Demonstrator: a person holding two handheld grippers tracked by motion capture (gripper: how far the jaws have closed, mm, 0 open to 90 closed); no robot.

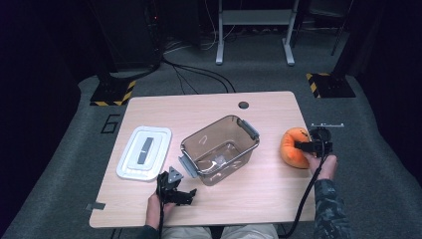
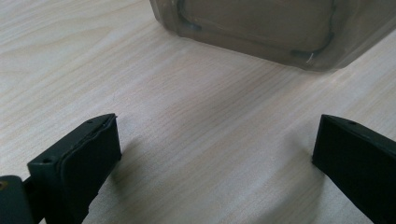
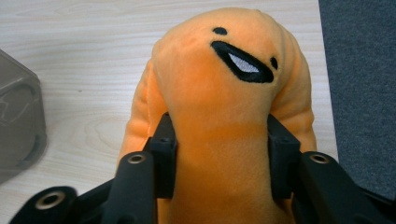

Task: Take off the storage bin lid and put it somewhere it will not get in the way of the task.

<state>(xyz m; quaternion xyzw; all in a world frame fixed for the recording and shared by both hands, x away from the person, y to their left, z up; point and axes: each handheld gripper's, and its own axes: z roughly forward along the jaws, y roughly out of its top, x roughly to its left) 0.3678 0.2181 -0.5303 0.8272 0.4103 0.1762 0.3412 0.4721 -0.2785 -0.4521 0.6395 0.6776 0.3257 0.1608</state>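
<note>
We see a light wooden table [image 1: 209, 112] on grey carpet [image 1: 378, 169], black cables [image 1: 199, 74] trailing behind, a white metal frame [image 1: 254, 20], and hazard-striped stand bases [image 1: 328, 84] in dimness.

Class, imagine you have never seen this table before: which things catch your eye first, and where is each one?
The bright orange plush toy with its stitched black mouth stands out at the table's right edge, squeezed between the jaws of the right gripper. In the middle sits a clear storage box, open, with its white lid lying flat to its left. The left gripper rests open over bare wood near the box.
</note>
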